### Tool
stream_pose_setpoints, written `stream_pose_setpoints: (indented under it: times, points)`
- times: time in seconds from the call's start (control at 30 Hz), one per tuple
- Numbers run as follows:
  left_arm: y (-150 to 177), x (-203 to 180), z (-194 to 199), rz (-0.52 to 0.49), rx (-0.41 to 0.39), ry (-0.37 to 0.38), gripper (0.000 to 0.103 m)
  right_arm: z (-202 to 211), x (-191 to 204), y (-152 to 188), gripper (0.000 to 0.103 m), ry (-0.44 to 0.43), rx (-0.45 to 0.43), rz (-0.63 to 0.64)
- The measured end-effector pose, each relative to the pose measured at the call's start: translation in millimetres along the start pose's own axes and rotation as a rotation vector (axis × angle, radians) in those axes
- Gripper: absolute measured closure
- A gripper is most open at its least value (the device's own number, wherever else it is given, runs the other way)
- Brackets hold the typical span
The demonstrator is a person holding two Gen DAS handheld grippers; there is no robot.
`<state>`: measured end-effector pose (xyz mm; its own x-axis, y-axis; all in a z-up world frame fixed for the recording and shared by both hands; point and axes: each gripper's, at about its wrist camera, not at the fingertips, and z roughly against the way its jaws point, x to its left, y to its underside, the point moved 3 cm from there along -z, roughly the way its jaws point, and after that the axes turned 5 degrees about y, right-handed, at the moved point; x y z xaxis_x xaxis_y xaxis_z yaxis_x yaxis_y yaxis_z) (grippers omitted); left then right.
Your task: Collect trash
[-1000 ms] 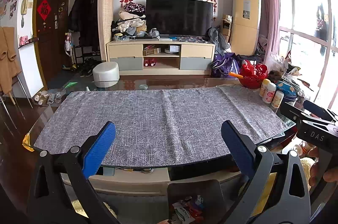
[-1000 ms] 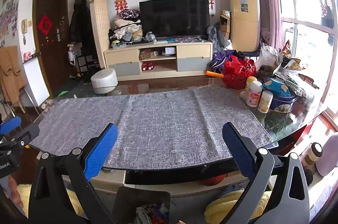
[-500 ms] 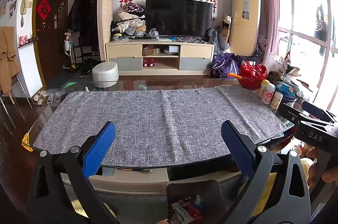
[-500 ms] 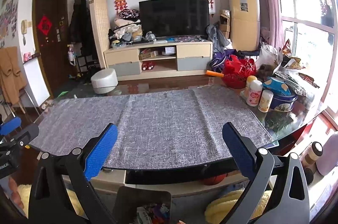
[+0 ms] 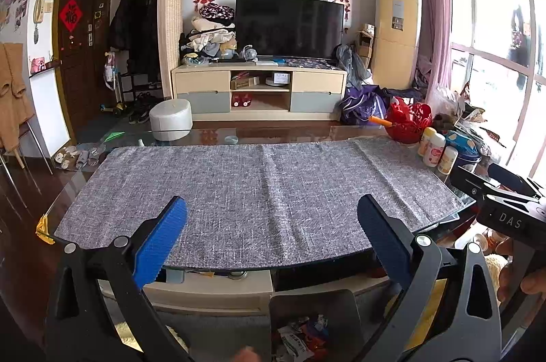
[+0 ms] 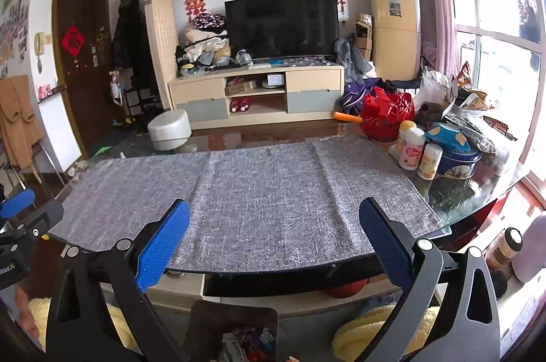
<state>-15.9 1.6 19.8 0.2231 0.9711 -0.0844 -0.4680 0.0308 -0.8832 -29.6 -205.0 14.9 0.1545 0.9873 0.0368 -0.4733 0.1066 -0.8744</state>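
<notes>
Barely shifting since a second ago: both views holding nearly the same framing of the grey table runner [image 5: 259, 191], edging only slightly nearer.

Lying half hidden below the near edge of the runner, in a dark bin [image 5: 312, 310] cut off by the bottom of the frame: crumpled wrappers [image 5: 300, 338], white, red and blue, print too small to read. Showing again in the right wrist view as a partial heap of wrappers [image 6: 244, 341] inside the same bin [image 6: 235, 316].

Left gripper [image 5: 272, 241] hovering in front of the runner's near edge, blue pads [image 5: 160, 242] spread wide apart, holding and touching nothing. Right gripper [image 6: 274, 241] likewise standing wide open before the runner, pads [image 6: 163, 244] clear of the cloth, gripping nothing.

Intruding at the right of the runner in the left wrist view: the right gripper's black body, with part of a hand [image 5: 518, 280] cut off at the frame edge.

Standing off the runner's far right corner: small bottles [image 6: 418, 152], a blue tin [image 6: 455, 157] and a red basket [image 6: 387, 114], contents hard to make out.
</notes>
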Motion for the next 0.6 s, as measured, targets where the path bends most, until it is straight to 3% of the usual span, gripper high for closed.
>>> stream_pose_setpoints:
  times: [0.1, 0.23, 0.37, 0.6]
  points:
    - [-0.6, 0.5, 0.7, 0.014, -0.003, -0.004, 0.008, -0.2, 0.5, 1.1, 0.003, -0.001, 0.005, 0.000]
    - [-1.4, -0.8, -1.8, -0.021, 0.012, -0.100, 0.008, -0.6, -0.3, 0.5, 0.003, 0.000, 0.005, -0.001]
    - [-0.7, -2.9, -1.8, -0.011, 0.011, -0.046, 0.008, -1.1, 0.2, 1.3, 0.003, 0.001, 0.010, -0.003]
    - [-0.1, -4.0, -1.7, -0.012, 0.001, -0.040, 0.008, -1.5, 1.1, 1.9, 0.003, 0.003, 0.013, -0.006]
